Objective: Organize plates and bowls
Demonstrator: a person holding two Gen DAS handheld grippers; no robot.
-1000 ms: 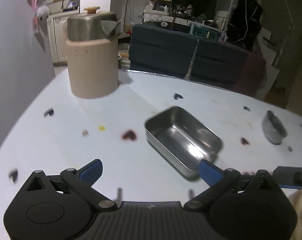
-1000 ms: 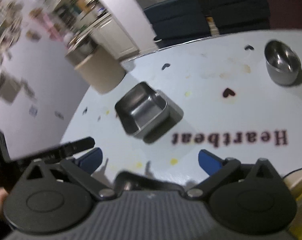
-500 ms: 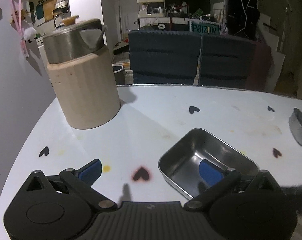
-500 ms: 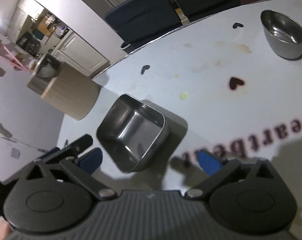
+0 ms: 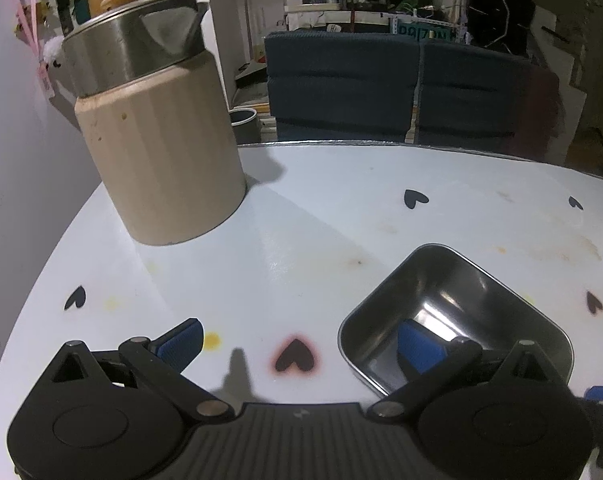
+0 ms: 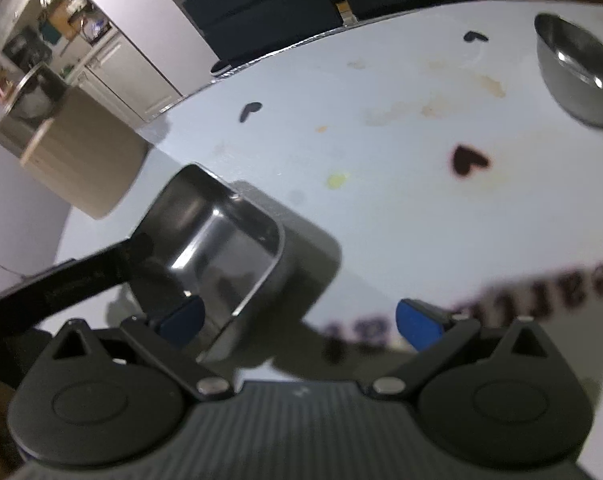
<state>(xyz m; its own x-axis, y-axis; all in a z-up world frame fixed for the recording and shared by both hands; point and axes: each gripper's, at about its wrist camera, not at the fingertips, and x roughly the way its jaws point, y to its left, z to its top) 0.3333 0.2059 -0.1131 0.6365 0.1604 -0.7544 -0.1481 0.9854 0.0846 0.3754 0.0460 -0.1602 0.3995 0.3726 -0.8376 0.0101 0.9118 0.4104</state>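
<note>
A rectangular steel tray (image 5: 453, 304) (image 6: 229, 236) sits on the white heart-printed table (image 5: 321, 220). My left gripper (image 5: 299, 342) is open and low over the table, with its right finger inside the tray's near-left corner and its left finger outside. My right gripper (image 6: 299, 320) is open and straddles the tray's near wall, left finger inside and right finger outside. The left gripper's black finger (image 6: 81, 276) reaches into the tray from the left. A round steel bowl (image 6: 577, 68) stands apart at the far right.
A tall beige kettle with a steel top (image 5: 157, 152) (image 6: 69, 152) stands at the table's far left. Dark blue chairs (image 5: 401, 92) line the far table edge. Printed lettering (image 6: 541, 292) marks the table near the right gripper.
Both grippers have closed in on the tray. The left gripper's right finger went from the tray's near rim to inside it, and the right gripper's left finger now dips inside too.
</note>
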